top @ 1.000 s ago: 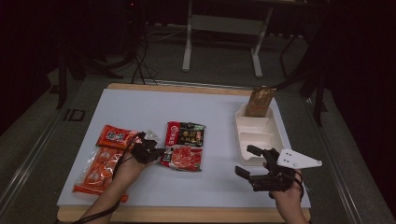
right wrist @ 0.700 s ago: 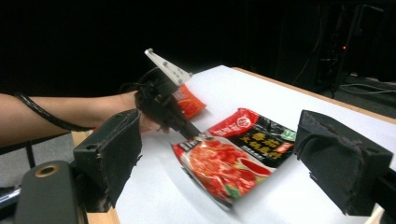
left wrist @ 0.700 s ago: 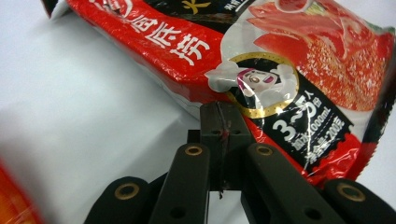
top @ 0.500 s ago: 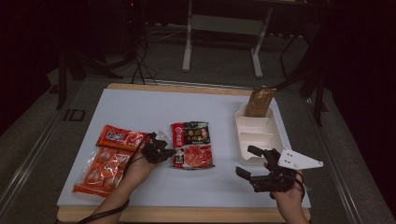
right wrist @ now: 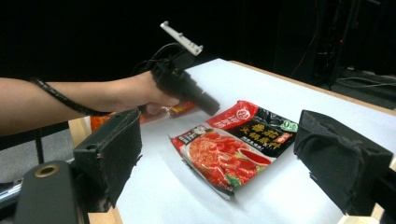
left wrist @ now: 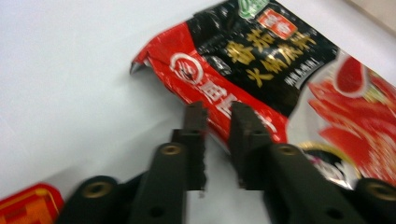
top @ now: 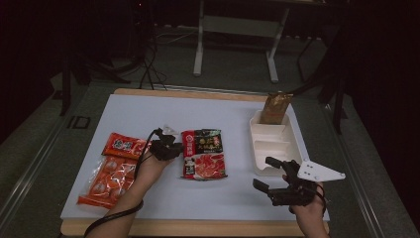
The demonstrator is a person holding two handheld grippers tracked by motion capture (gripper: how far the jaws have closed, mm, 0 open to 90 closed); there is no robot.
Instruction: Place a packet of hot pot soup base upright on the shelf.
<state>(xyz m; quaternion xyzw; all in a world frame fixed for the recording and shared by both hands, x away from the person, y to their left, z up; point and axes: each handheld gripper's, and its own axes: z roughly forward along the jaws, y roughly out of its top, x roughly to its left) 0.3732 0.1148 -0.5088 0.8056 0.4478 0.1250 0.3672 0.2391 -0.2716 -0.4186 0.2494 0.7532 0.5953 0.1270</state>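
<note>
White mat (top: pixel 148 109) on a wooden table, dark room behind. Left gripper (left wrist: pixel 218 119), jaws just parting, released over the sauce packet's (top: pixel 203 153) left edge mid-mat; right gripper (top: pixel 270 173) gapes empty, near right.

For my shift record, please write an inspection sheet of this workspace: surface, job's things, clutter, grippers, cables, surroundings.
Surface: white table top on a wooden edge.
Job's things: red-and-black sauce packet lying flat mid-table.
Clutter: two orange snack packs at left; white tray with a brown bag standing in it.
Grippers: left gripper just opening, narrow gap, at the packet's edge; right gripper wide open, holding nothing.
Cables: black cable along the left forearm.
Surroundings: dark room, metal stand legs behind.
</note>
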